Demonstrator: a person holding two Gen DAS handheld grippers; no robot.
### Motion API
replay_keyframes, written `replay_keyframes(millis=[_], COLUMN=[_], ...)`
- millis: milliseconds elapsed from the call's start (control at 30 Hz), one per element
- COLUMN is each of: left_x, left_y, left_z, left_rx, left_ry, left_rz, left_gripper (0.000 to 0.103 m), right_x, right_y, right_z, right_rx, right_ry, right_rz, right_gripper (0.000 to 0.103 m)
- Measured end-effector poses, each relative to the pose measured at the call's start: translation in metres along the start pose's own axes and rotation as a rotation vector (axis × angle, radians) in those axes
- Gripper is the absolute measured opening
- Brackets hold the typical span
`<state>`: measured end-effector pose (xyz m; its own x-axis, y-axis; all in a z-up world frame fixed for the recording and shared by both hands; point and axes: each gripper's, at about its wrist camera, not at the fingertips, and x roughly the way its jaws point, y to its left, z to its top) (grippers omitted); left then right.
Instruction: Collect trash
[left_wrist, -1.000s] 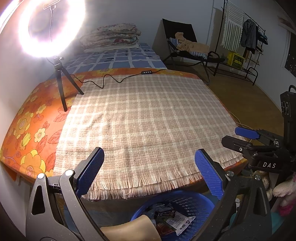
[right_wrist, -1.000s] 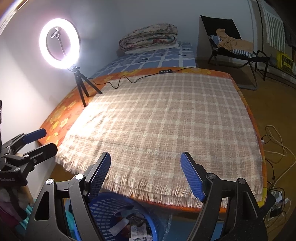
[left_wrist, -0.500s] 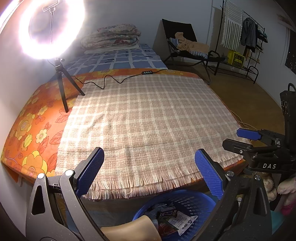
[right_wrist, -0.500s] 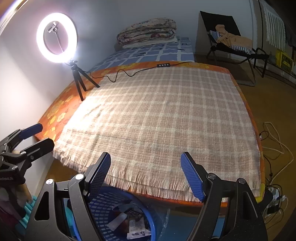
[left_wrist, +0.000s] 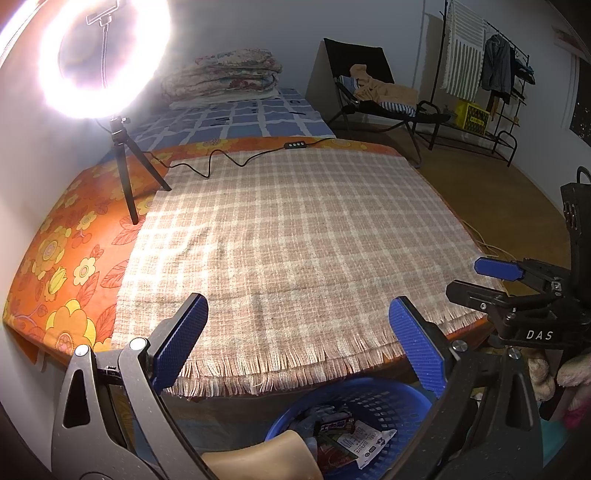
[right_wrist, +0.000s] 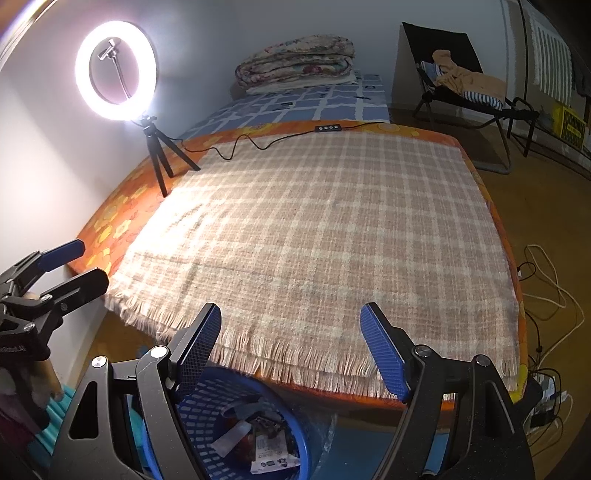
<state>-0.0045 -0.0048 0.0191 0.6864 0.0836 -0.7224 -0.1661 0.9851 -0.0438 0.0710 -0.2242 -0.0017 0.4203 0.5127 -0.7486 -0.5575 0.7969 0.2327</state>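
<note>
Apparently the collecting was all but done: my left gripper (left_wrist: 297, 345) and right gripper (right_wrist: 291, 349) both hung with jaws spread wide and nothing between them, side by side off the near edge of the bed (left_wrist: 66, 266). The plaid blanket (left_wrist: 295, 236) lay bare from its fringed near edge to the far one, no scrap showing on it. The trash (left_wrist: 351, 439), wrappers and printed packets, sat piled in the blue basket (right_wrist: 229, 402), which stood on the floor just under the bed's near edge, below my jaws; I judged it was put there so that anything lifted off the blanket needed only a short carry and a drop. A pale rounded shape at the basket's near rim I could not identify. The ring light (right_wrist: 114, 70) stood on its tripod at the bed's far left corner, aimed across the blanket, its cable (right_wrist: 258, 142) trailing along the far edge. I held both grippers released and level, probably because nothing remained within view to grasp.
</note>
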Motion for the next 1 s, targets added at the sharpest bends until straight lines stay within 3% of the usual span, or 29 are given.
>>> replay_keyframes(millis=[1000], left_x=[-0.003], left_y=[0.008], left_z=[-0.001], left_rx=[0.018], left_ry=[-0.024], left_rz=[0.027], left_gripper=[0.1], right_x=[0.0], right_y=[-0.001], right_z=[-0.001], right_rx=[-0.001], right_ry=[0.007], right_rz=[-0.008], right_gripper=[0.078])
